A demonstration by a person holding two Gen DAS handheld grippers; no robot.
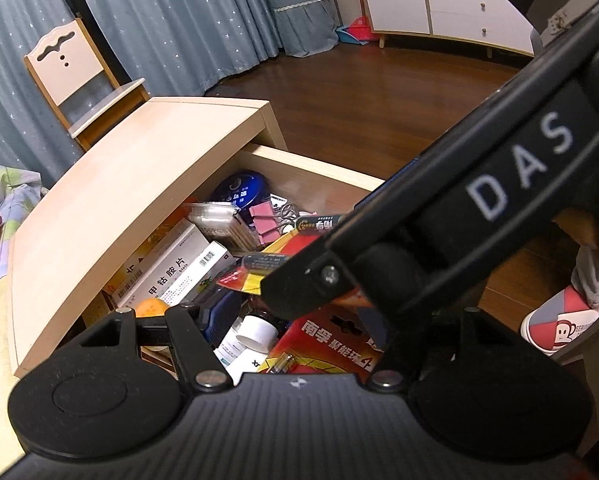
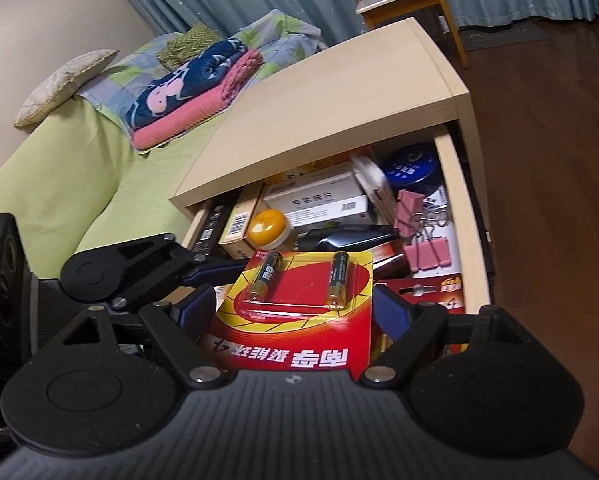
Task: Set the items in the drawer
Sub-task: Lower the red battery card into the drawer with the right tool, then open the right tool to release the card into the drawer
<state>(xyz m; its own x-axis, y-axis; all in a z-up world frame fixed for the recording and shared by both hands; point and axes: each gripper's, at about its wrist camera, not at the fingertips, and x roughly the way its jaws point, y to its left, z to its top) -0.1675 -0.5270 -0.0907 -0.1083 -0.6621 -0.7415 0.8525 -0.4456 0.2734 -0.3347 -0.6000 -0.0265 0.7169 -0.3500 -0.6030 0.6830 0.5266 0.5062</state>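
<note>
Battery card (image 2: 299, 312): red-yellow blister pack, 2 cells, clamped between right gripper (image 2: 295, 308) fingers, held over the open drawer (image 2: 465, 240) front. Left gripper (image 1: 299, 320): only its left finger shows; spread cannot be told. At 12 o'clock of the card: orange-lidded jar (image 2: 268, 227), medicine boxes (image 2: 319, 200); at 2 o'clock: pink binder clips (image 2: 425, 258), blue tin (image 2: 413, 166).

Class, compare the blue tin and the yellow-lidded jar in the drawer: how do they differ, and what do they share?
The tin is dark blue with printing; the jar has a plain yellow lid on a white base. The tin sits at the drawer's back, the jar nearer its front. The tin looks broader than the jar. Both are round.
</note>
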